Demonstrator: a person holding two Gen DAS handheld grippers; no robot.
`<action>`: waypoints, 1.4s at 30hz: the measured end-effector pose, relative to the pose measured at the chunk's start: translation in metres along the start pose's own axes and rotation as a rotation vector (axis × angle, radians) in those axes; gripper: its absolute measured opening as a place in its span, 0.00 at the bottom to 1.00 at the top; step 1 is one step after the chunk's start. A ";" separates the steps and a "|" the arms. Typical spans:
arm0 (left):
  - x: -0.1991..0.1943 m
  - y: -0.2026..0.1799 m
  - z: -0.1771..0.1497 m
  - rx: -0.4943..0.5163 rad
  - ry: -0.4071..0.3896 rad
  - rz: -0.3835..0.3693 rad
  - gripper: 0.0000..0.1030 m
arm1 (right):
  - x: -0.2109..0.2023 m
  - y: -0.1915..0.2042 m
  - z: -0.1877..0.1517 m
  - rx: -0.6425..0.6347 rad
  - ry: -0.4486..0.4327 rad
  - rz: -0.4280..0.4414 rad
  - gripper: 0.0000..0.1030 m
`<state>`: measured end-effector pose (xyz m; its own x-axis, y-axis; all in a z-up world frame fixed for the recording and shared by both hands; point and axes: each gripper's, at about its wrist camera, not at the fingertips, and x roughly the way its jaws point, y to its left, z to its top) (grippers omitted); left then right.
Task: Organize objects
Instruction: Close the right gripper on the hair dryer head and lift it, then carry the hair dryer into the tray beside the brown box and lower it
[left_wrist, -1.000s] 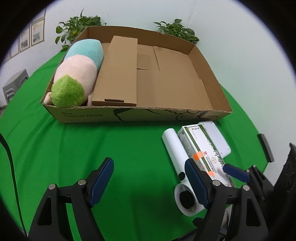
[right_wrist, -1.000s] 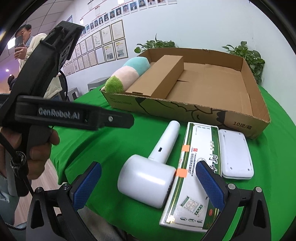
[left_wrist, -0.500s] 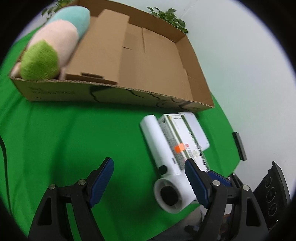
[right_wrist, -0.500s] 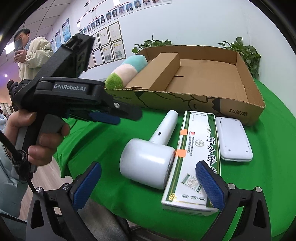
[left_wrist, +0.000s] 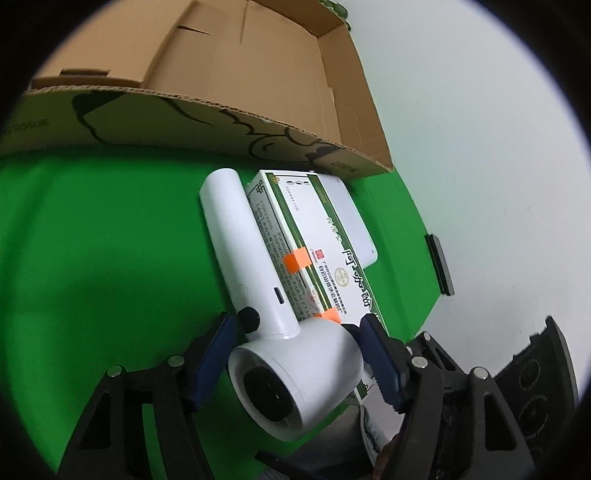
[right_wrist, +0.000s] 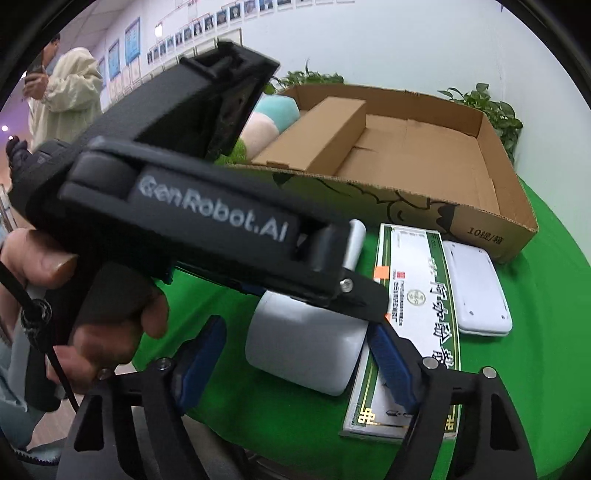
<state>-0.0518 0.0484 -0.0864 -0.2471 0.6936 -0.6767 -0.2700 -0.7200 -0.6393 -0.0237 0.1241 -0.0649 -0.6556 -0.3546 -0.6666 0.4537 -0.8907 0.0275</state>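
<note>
Closing on the white hair dryer (left_wrist: 295, 373), the left gripper (left_wrist: 295, 354) has its blue pads on either side of the round barrel at the bottom centre of the left wrist view. The left pad shows a sliver of gap, so the jaws are narrowing but not yet pressing.

The right gripper (right_wrist: 295, 362) is narrowing too. The same barrel (right_wrist: 306, 350) sits between its pads at lower centre of the right wrist view, again with no firm contact visible.

The dryer lies on the green cloth (left_wrist: 92, 240), its handle running up toward the cardboard box (left_wrist: 332, 92) and touching the long green-and-white carton (left_wrist: 317, 258).

It looks like hard, smooth plastic: rigid, probably moderately light, and likely slippery on a curved shell. The barrel is wide and rounded, so pads may slide. Gripping squarely across its middle, or on the slimmer handle, seems safer.
</note>
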 end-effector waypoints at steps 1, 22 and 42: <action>-0.001 0.000 -0.002 -0.001 -0.008 0.004 0.66 | -0.001 0.001 0.000 -0.003 0.001 -0.006 0.68; -0.045 -0.002 -0.033 -0.056 -0.115 0.122 0.64 | -0.005 0.030 0.011 -0.047 -0.004 0.051 0.57; -0.105 -0.070 0.053 0.204 -0.292 0.205 0.63 | -0.038 0.007 0.096 -0.013 -0.264 -0.010 0.56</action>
<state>-0.0562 0.0275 0.0491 -0.5610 0.5353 -0.6315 -0.3592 -0.8447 -0.3968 -0.0534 0.1041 0.0325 -0.7937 -0.4095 -0.4497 0.4535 -0.8912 0.0111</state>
